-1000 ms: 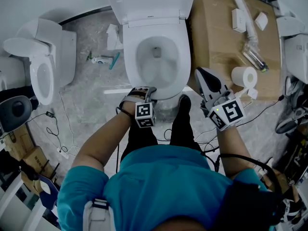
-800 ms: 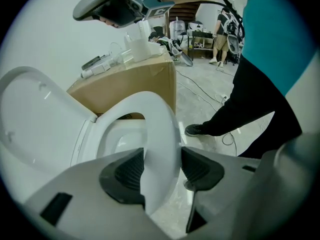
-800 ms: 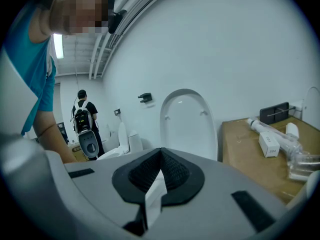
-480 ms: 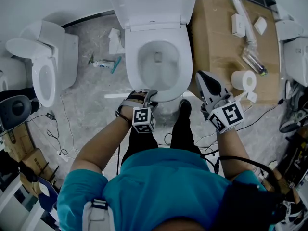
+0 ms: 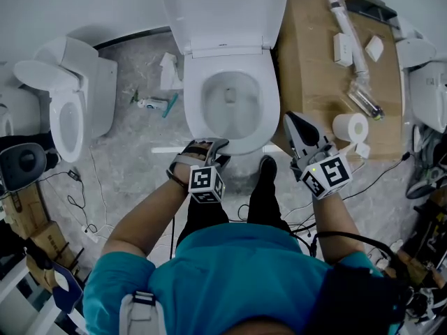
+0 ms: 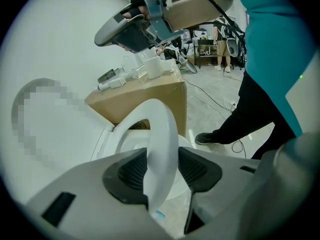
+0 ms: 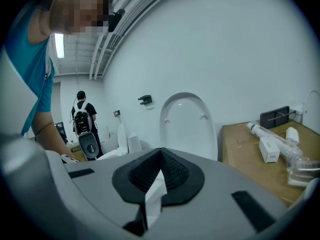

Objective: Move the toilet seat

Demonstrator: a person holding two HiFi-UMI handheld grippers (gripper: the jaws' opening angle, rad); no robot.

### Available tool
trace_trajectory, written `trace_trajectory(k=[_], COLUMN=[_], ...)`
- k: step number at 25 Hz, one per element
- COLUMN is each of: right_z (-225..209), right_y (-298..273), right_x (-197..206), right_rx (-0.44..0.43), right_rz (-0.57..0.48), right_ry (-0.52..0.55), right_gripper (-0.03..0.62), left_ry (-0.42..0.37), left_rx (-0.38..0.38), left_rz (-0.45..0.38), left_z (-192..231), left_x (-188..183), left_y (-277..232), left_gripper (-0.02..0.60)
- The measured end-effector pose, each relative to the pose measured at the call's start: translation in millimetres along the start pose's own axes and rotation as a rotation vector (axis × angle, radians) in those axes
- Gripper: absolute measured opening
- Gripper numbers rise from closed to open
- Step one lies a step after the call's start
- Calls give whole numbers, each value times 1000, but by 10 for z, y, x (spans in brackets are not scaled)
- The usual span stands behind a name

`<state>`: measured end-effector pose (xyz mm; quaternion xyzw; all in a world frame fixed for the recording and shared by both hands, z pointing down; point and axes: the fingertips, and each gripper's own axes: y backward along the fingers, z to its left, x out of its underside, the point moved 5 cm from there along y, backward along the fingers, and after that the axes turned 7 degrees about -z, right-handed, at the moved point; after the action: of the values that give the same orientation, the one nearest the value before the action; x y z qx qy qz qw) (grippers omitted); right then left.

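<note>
A white toilet stands at the middle of the head view with its lid (image 5: 225,9) upright against the wall. My left gripper (image 5: 213,145) is at the bowl's front edge. The seat ring (image 6: 162,129) runs edge-on between its two dark pads, and its front is lifted off the bowl (image 5: 230,100). These jaws have just been closing on the ring and now press on it. My right gripper (image 5: 292,121) hovers to the right of the bowl, pointed at the lid (image 7: 187,124), with its jaws together and nothing in them.
A second toilet (image 5: 66,110) stands at the left. To the right a cardboard box (image 5: 314,61) carries pipe parts, small boxes and a paper roll (image 5: 351,126). Cables (image 5: 91,187) and a tube (image 5: 154,105) lie on the floor. My shoe (image 5: 265,166) stands by the bowl.
My left gripper has risen a little at the bowl's front with the seat ring between its jaws. The right gripper has stayed where it was.
</note>
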<state>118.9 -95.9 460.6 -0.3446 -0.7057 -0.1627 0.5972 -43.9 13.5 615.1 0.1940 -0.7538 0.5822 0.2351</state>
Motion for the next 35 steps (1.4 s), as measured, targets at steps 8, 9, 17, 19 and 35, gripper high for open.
trace_trajectory(k=[8, 9, 17, 19, 35], right_z=[-38, -49, -131, -155, -355], right_y=[-38, -42, -111, -136, -383], right_x=[-106, -123, -340, -409, -705], right_rx=[-1, 0, 10, 10, -31], right_rz=[-15, -17, -30, -42, -57], right_ry=[17, 19, 38, 44, 123], right_gripper=[0, 0, 0, 0, 0], left_ry=[-2, -1, 24, 38, 102], left_rx=[-45, -52, -110, -126, -232], left_rz=[-34, -39, -84, -99, -187], left_z=[182, 208, 423, 486, 963], left_x=[-123, -138, -245, -268, -446], left_y=[165, 186, 329, 372, 582], left_gripper=[184, 181, 170, 170, 170])
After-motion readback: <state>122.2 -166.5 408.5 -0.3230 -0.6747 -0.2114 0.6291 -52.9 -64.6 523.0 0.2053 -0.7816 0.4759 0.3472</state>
